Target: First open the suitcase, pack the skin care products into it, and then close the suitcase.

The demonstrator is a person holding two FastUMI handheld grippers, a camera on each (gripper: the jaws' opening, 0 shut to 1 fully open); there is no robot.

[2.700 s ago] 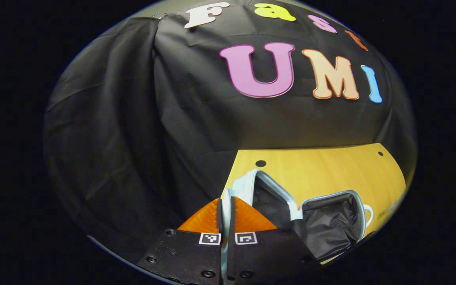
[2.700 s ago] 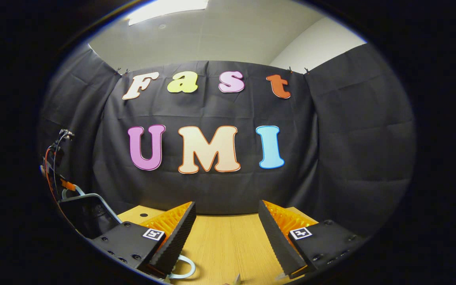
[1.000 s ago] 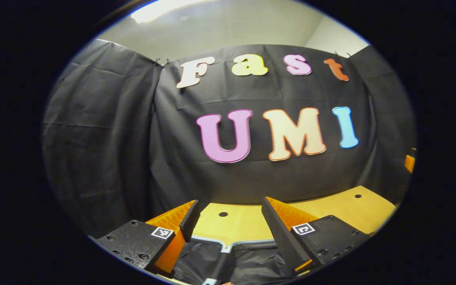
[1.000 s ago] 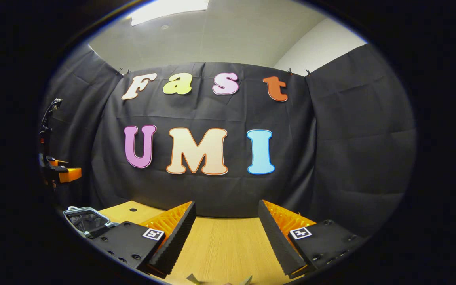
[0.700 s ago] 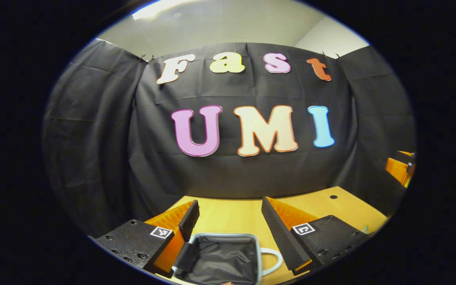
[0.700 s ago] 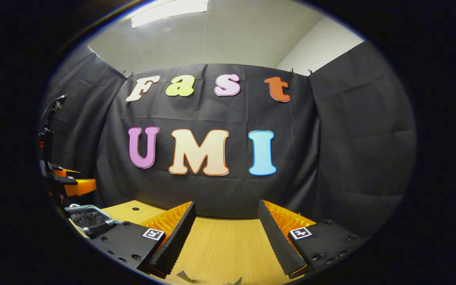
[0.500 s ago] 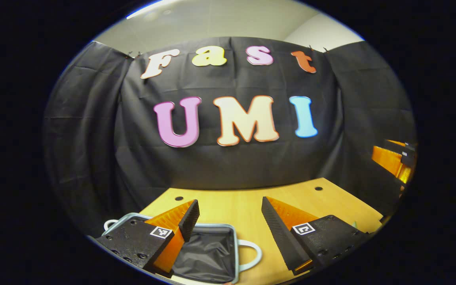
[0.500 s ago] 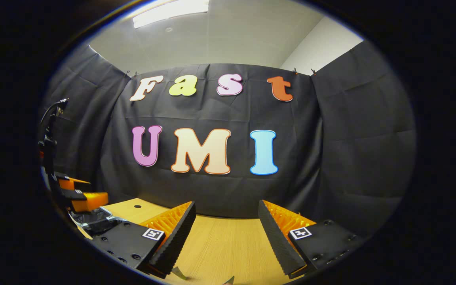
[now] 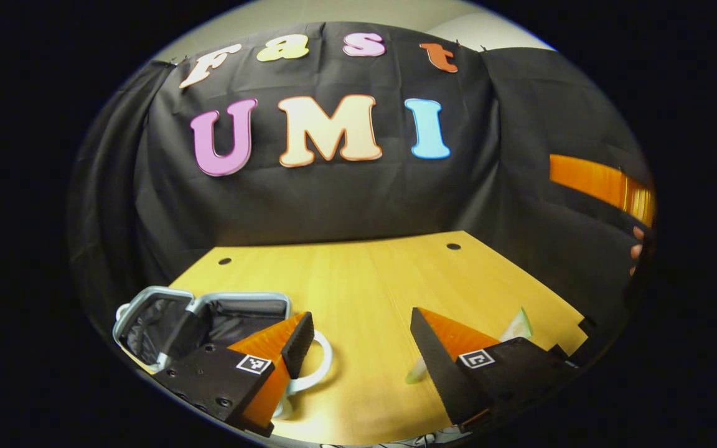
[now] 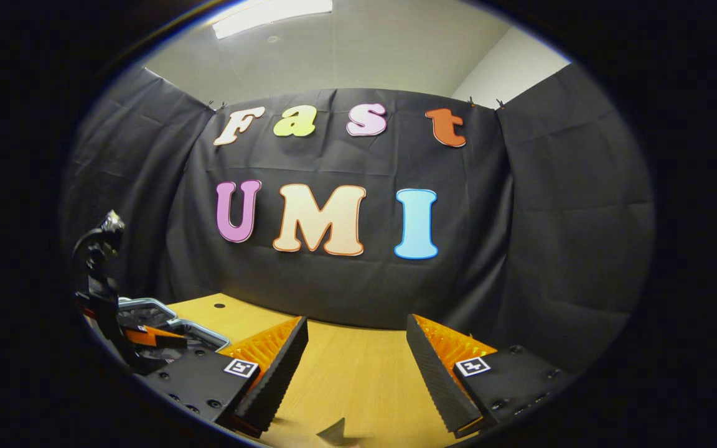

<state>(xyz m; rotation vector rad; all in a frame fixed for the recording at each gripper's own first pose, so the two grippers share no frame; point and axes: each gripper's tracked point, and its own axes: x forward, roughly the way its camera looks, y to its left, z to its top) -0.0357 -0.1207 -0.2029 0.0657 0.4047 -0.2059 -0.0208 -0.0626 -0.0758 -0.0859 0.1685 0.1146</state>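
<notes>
Desk (image 9: 365, 280): light wood top, two small round holes near the far edge. On it, left side: suitcase (image 9: 203, 320) lying open, black lining up, white handle loop on the desk surface. Right side: pale green skin care tube (image 9: 517, 325), lying flat, well apart from the suitcase.

The table (image 9: 365, 280) looks like smooth, light wood with fine grain, while the suitcase (image 9: 203, 317) lying open on it has a pale glossy rim and crinkled black cloth lining.
</notes>
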